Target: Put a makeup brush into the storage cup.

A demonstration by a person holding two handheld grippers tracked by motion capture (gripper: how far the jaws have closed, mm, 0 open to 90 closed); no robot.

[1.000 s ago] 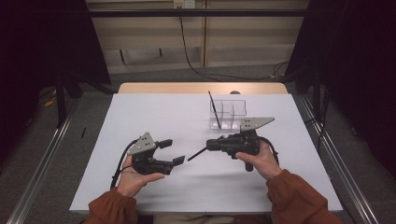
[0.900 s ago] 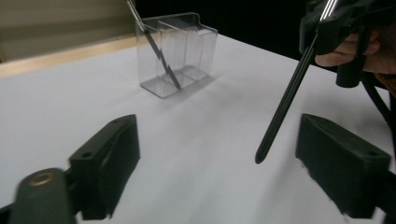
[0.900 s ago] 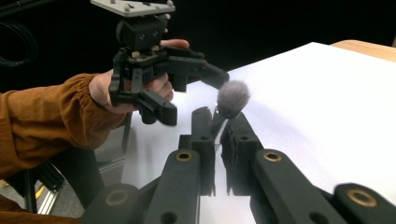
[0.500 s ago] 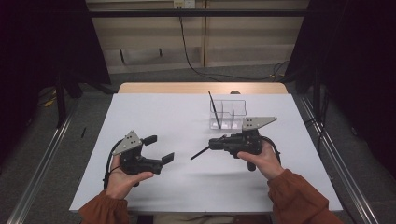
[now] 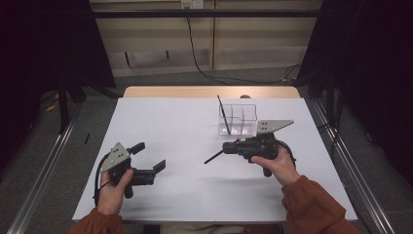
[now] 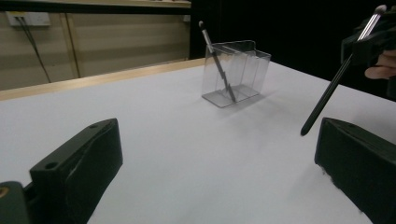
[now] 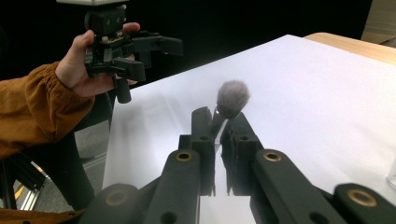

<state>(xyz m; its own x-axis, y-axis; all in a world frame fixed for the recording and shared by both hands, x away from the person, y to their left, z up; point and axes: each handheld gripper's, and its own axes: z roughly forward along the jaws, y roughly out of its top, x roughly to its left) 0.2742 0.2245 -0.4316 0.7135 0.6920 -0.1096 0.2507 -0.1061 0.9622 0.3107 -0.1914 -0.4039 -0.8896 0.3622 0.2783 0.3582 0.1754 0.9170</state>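
This looks like a lab recording booth: a white-topped table (image 5: 195, 146) stands between black curtains (image 5: 44, 44), metal floor rails (image 5: 44, 161) run along both sides, and a cable (image 5: 195, 53) hangs from a wall socket (image 5: 191, 4) on the beige panelled wall (image 5: 253, 36).

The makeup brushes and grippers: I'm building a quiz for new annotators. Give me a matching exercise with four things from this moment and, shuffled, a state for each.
Things:
1. left gripper
2. right gripper
3. thin brush
4. clear organizer

States:
A. stands on the white table, far right
B. leans in a compartment, one end up
C. open, holding nothing
D. shut on a fluffy-headed brush

Pairs: 1-C, 2-D, 3-B, 4-A
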